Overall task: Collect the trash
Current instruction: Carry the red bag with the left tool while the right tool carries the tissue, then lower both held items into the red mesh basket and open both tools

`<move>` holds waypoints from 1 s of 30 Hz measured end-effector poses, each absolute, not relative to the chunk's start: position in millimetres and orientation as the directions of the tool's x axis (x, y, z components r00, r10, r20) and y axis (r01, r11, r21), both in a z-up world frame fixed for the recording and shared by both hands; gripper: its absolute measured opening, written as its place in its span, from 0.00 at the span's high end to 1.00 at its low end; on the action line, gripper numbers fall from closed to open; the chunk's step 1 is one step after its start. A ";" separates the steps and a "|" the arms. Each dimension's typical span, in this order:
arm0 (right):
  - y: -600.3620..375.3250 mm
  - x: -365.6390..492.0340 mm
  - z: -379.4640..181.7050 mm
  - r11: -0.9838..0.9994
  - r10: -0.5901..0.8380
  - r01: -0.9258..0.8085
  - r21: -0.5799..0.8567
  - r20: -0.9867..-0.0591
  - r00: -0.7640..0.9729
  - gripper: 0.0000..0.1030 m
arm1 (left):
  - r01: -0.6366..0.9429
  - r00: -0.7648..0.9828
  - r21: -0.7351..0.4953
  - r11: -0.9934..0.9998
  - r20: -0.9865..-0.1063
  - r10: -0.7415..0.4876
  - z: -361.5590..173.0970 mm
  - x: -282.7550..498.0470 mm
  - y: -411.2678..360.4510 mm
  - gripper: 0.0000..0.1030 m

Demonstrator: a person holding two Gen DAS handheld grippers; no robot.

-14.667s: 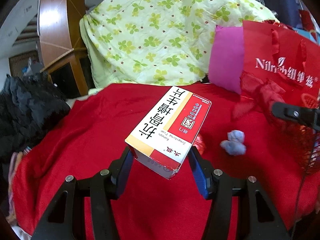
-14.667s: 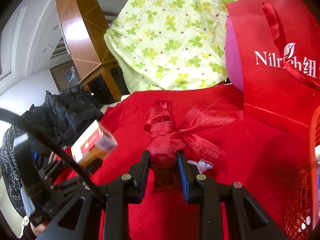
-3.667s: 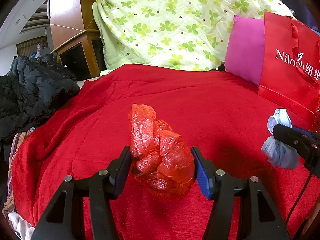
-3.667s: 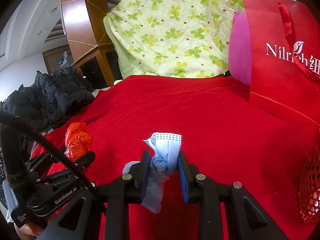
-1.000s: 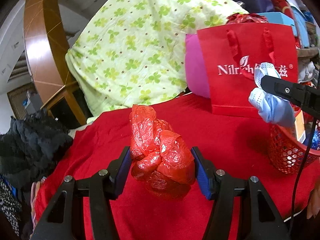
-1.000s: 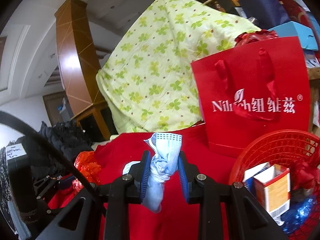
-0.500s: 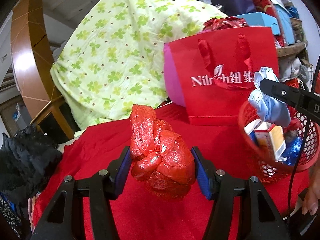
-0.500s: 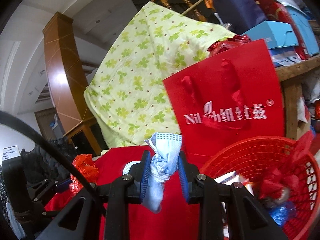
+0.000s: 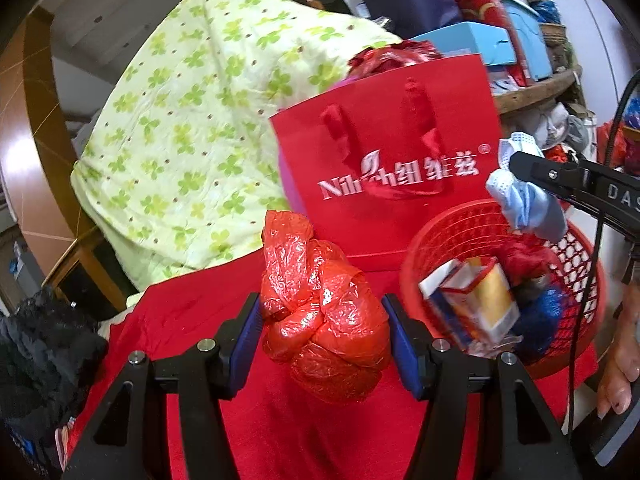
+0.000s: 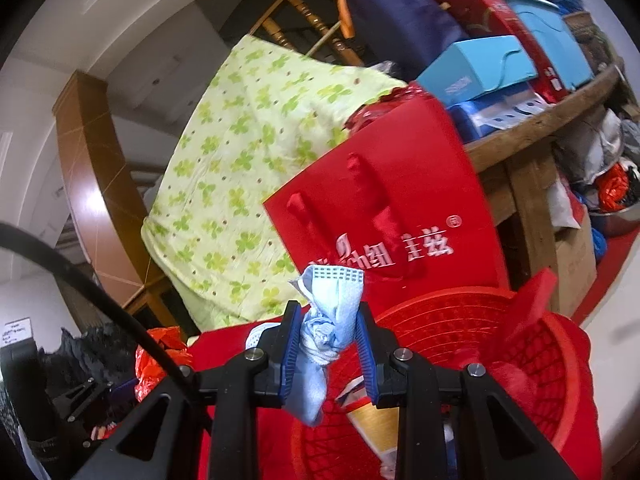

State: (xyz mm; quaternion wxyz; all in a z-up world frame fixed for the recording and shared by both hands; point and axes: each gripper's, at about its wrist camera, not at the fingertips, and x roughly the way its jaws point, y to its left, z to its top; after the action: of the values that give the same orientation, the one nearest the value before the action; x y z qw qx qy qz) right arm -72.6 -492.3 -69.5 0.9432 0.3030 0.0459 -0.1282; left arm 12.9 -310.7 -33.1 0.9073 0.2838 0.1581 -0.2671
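Note:
My left gripper [image 9: 322,328] is shut on a crumpled red plastic bag [image 9: 320,320] and holds it above the red cloth, left of the red mesh basket [image 9: 576,316]. The basket holds a white and orange box [image 9: 476,304] and other scraps. My right gripper [image 10: 328,346] is shut on a crumpled blue face mask [image 10: 330,332] and holds it over the basket's near left rim [image 10: 440,300]. The mask also shows in the left wrist view [image 9: 524,196], above the basket. The red bag shows at lower left in the right wrist view [image 10: 158,364].
A red gift bag [image 9: 400,168] stands right behind the basket. A green clover quilt [image 9: 192,132] is piled behind it. Black clothing [image 9: 36,352] lies at the left edge. A wooden shelf with boxes [image 10: 520,76] is at the back right.
Both grippers have moved right, toward the basket, with their loads still held. The basket now looms larger and the mask hangs over its rim.

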 end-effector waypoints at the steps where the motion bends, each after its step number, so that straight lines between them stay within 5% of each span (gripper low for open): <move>1: -496.8 -77.1 -71.1 0.774 -0.219 0.272 0.571 -0.162 0.962 0.71 | 0.583 0.802 0.434 0.686 -0.439 -0.405 -32.8 9.0 -315.7 0.40; 14: -531.7 -105.5 -81.3 0.712 -0.269 0.308 0.631 -0.160 0.950 0.71 | 0.676 0.728 0.395 0.622 -0.486 -0.484 -36.7 -14.2 -350.8 0.40; 30: -550.6 -107.2 -94.0 0.636 -0.277 0.338 0.694 -0.203 0.939 0.67 | 0.890 0.378 0.036 0.454 -0.615 -0.692 -60.9 13.2 -375.9 0.35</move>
State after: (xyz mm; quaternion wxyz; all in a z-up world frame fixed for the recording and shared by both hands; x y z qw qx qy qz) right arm -107.2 -550.6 -94.0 0.9036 0.3913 0.0387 -0.1701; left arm 13.2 -375.9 -60.9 0.8092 0.1846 0.2686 -0.4889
